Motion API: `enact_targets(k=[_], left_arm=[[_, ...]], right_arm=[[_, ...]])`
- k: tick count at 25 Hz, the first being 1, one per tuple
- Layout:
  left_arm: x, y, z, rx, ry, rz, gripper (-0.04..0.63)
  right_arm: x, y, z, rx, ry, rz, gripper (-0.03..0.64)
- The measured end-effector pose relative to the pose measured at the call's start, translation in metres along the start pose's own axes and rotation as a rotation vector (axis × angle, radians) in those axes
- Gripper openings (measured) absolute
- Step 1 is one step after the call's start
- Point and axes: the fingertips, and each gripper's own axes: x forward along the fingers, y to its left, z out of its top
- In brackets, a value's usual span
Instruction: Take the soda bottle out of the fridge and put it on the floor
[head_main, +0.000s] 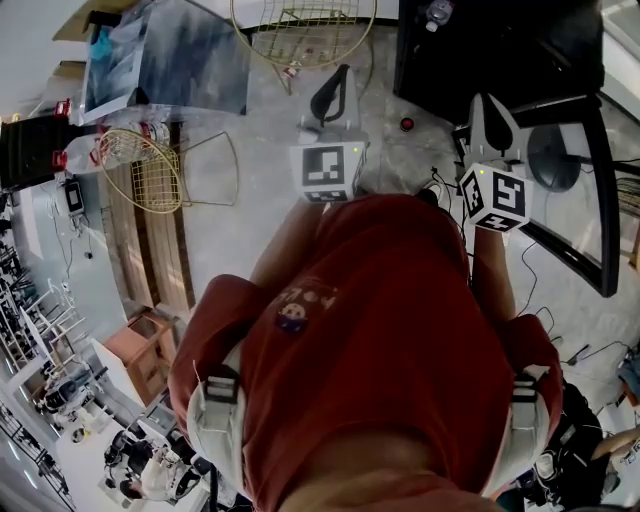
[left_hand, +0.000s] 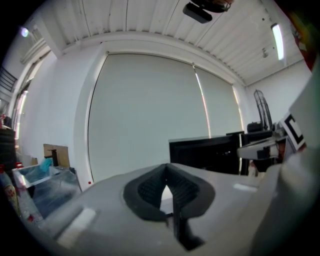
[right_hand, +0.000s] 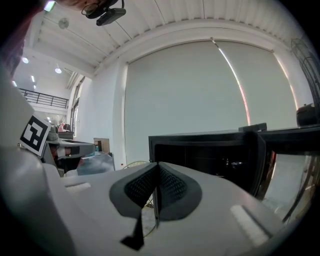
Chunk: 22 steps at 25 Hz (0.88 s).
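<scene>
The black fridge (head_main: 500, 45) stands on the floor ahead of me with its door (head_main: 590, 200) swung open to the right. A clear bottle (head_main: 437, 12) shows at its top edge in the head view. My left gripper (head_main: 343, 72) is held level in front of my chest, left of the fridge, shut with nothing in it. My right gripper (head_main: 482, 102) points at the fridge opening, also shut and empty. In the right gripper view the shut jaws (right_hand: 158, 166) face the dark fridge interior (right_hand: 210, 155). The left gripper (left_hand: 166, 168) sees the fridge (left_hand: 205, 152) to its right.
Two gold wire stands (head_main: 305, 25) (head_main: 140, 170) sit on the pale floor. A clear plastic crate (head_main: 165, 55) and soda bottles (head_main: 95, 150) are at the far left. A small red object (head_main: 406, 124) and cables (head_main: 540, 320) lie near the fridge. A wooden box (head_main: 140, 345) sits lower left.
</scene>
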Motion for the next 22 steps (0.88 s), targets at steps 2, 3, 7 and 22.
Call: enact_targets(k=[2,3,7,22], left_arm=[[0.0,0.002,-0.001,-0.005,0.004,0.005,-0.002],[0.0,0.002,0.0,-0.005,0.002,0.006,-0.002],[0.002,0.001,-0.001,-0.005,-0.004,0.009,-0.002],[0.004,-0.007,-0.009,-0.018,0.012,0.013,-0.002]], right_arm=[[0.003,0.001,-0.002,0.003,0.008,0.002,0.002],[0.004,0.001,-0.003,0.004,0.01,0.005,0.002],[0.008,0.002,-0.005,0.002,0.015,0.019,0.002],[0.009,0.007,-0.005,-0.019,0.024,0.062,0.002]])
